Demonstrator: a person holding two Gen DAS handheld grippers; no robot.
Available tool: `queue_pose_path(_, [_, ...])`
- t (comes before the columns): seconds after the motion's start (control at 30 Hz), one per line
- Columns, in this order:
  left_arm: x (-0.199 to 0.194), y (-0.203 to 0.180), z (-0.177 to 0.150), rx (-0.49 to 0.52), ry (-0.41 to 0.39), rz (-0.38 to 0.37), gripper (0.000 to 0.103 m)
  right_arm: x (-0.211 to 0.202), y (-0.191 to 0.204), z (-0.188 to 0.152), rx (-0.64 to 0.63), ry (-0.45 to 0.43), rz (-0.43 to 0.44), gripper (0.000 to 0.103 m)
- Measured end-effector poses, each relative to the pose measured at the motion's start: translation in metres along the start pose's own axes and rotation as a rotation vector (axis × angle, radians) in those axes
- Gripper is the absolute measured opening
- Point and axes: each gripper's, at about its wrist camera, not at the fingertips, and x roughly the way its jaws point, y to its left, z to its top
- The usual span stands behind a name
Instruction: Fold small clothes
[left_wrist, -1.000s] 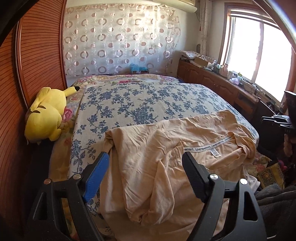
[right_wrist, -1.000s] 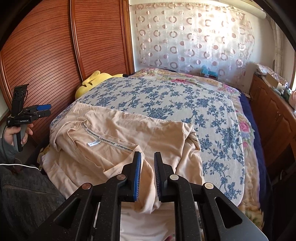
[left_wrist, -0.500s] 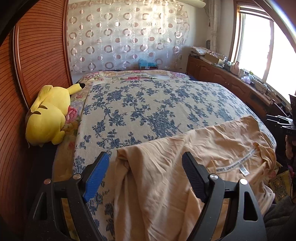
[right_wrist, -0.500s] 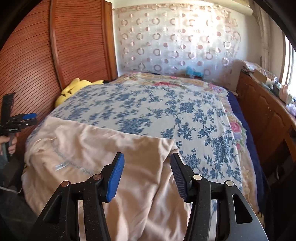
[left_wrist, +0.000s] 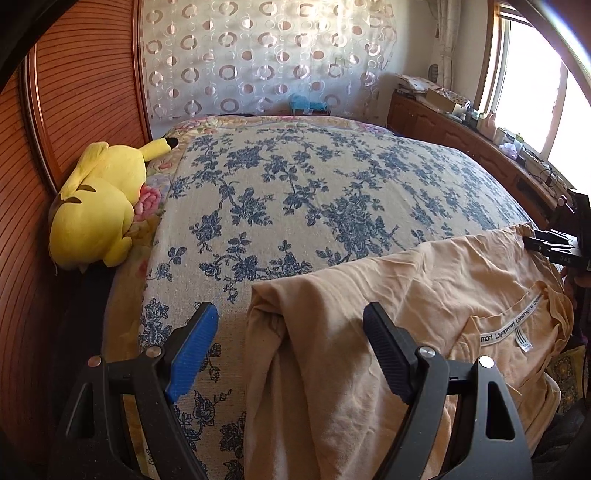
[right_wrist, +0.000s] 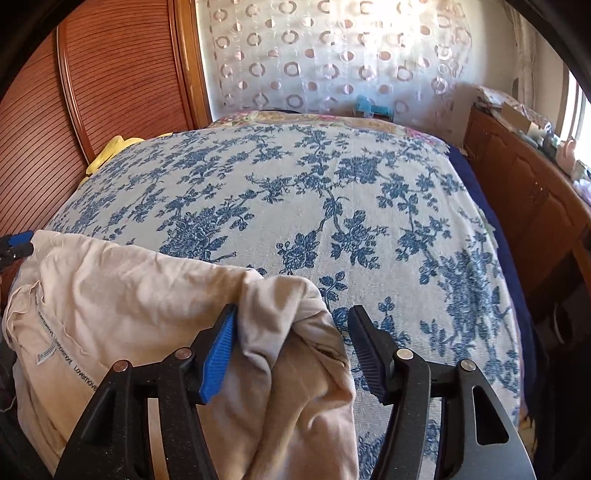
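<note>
My left gripper (left_wrist: 290, 354) sits closest to me, its jaws standing wide apart and clamped on nothing. Between them lies a bunched corner of the beige shirt (left_wrist: 388, 295); the blue pad (left_wrist: 192, 354) hangs over bare bedspread, and the black pad (left_wrist: 388, 354) hovers over the cloth without pressing it.

My right gripper (right_wrist: 291, 350) has just been opening its jaws. A rolled fold of the same beige shirt (right_wrist: 147, 295) lies between them. The blue pad (right_wrist: 218, 354) is right against the cloth (I cannot tell whether it truly touches), while the black pad (right_wrist: 369, 350) stands clear of it, so nothing is gripped.

The shirt is spread across the near edge of the bed, partly hanging over that edge toward me. Its neck opening faces up, with a white printed neck band (left_wrist: 517, 321) and a small label showing.

Past the shirt, the bedspread (left_wrist: 295, 192), pale with blue flowers, covers the rest of the bed, bare up to the far edge.

At the bed's left edge a yellow plush toy (left_wrist: 96, 206) lies against a ribbed wooden panel (left_wrist: 85, 81).

Beyond the far edge hangs a sheer curtain (left_wrist: 266, 55) patterned with rings. Along the right side runs a low wooden cabinet (left_wrist: 461, 136) with small items on top, under a bright window (left_wrist: 535, 74).
</note>
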Motion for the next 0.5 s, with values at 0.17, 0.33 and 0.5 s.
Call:
queue_pose_path(0.17, [0.011,0.001,-0.002,-0.001,0.036,-0.002,0.082,0.000,-0.002,-0.002,-0.010,-0.004,-0.003,0.067])
queue_pose_path(0.33, [0.014,0.000,-0.003,0.005,0.039,-0.002,0.082,-0.001,-0.003,-0.005,-0.008,-0.006,-0.005,0.067])
queue_pose_path(0.5, [0.014,-0.004,-0.003,0.019,0.033,-0.028,0.062,0.000,-0.001,-0.005,-0.019,-0.001,-0.010,0.069])
